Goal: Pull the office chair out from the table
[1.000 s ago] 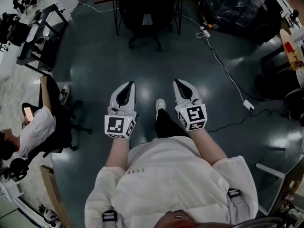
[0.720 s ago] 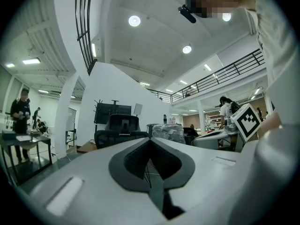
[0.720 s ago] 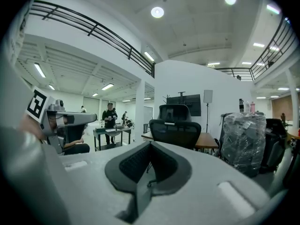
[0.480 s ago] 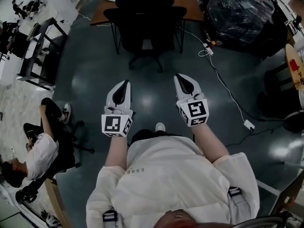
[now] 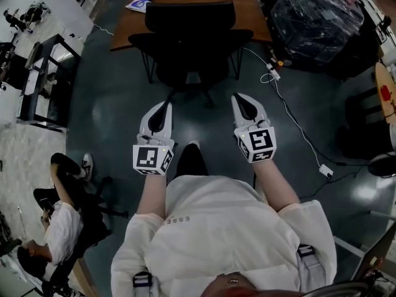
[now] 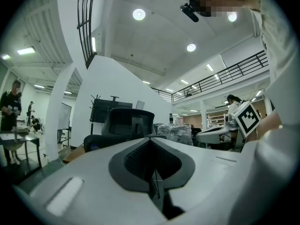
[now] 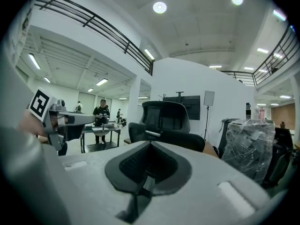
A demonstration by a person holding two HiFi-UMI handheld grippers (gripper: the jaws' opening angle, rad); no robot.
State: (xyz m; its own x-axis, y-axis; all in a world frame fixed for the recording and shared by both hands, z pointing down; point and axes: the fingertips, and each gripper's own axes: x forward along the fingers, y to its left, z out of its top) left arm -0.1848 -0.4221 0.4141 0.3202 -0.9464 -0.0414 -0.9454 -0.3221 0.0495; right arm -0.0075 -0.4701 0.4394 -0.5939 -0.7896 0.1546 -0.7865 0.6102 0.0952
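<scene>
nearest the camera, a white top (image 5: pixel 216 228) is seen from above, with two bare forearms stretched forward from it. a dark leg (image 5: pixel 190 161) is visible between them. off to the left, on the same stretch of dark floor (image 5: pixel 105 113), a seated person (image 5: pixel 59 224) is seen on another chair.

the left gripper (image 5: pixel 166 106) and the right gripper (image 5: pixel 239 99) are held side by side above the floor, both pointed at the office chair (image 5: pixel 189 26). in the left gripper view the jaws of the left gripper (image 6: pixel 151 138) are shown closed together with nothing between them. in the right gripper view the jaws of the right gripper (image 7: pixel 150 143) are likewise shut and empty. the chair is not touched by either gripper.

ahead of the jaws, the black office chair (image 6: pixel 127 123) is seen pushed in at the near edge of the brown tabletop (image 5: pixel 247 8). its backrest is turned toward the grippers and its armrests are spread to either side.

a white cable (image 5: pixel 291 98) is laid across the floor to the right of the chair, ending at a power strip (image 5: pixel 326 170). some papers (image 5: pixel 139 4) are placed on the tabletop's far left corner. a plastic-wrapped bundle (image 5: pixel 315 11) is stood to the right of the tabletop.
</scene>
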